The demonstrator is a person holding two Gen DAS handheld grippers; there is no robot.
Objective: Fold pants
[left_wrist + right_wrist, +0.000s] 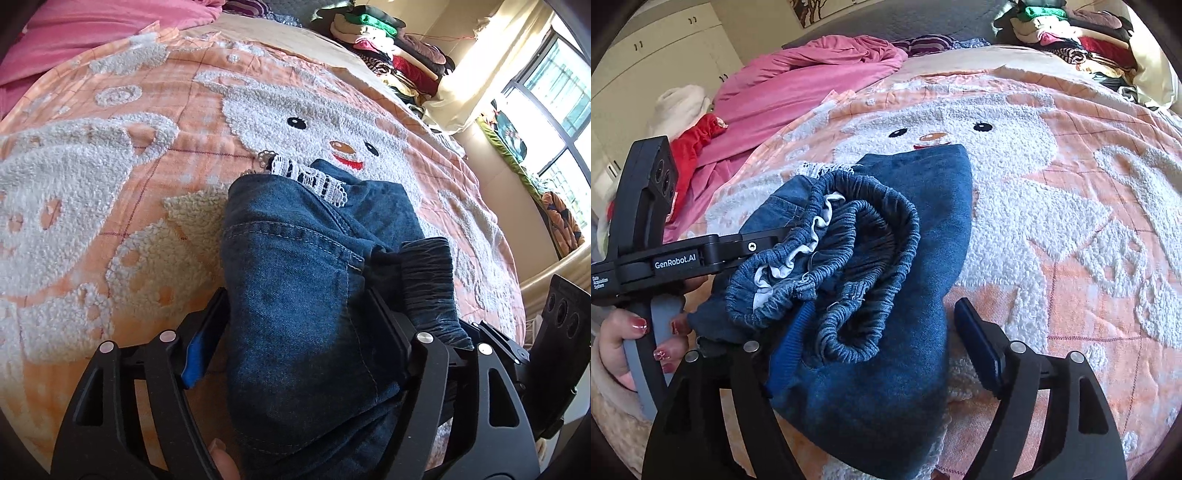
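A folded bundle of small blue denim pants (886,266) with an elastic waistband lies on the peach bedspread with a fluffy white cartoon face (110,155), between the spread jaws of the left gripper (295,332) and right gripper (875,332). Release looks done; next, likely withdrawing clear without snagging the cloth.

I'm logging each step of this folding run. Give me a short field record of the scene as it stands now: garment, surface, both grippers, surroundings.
garment: blue denim pants, folded into a compact bundle, elastic waistband on top, lace trim at the far end
surface: orange bedspread with a white fleecy bear pattern
left gripper: open, denim between the fingers
right gripper: open, bundle lying between the fingers
surroundings: pink blanket and clothes pile at the far side
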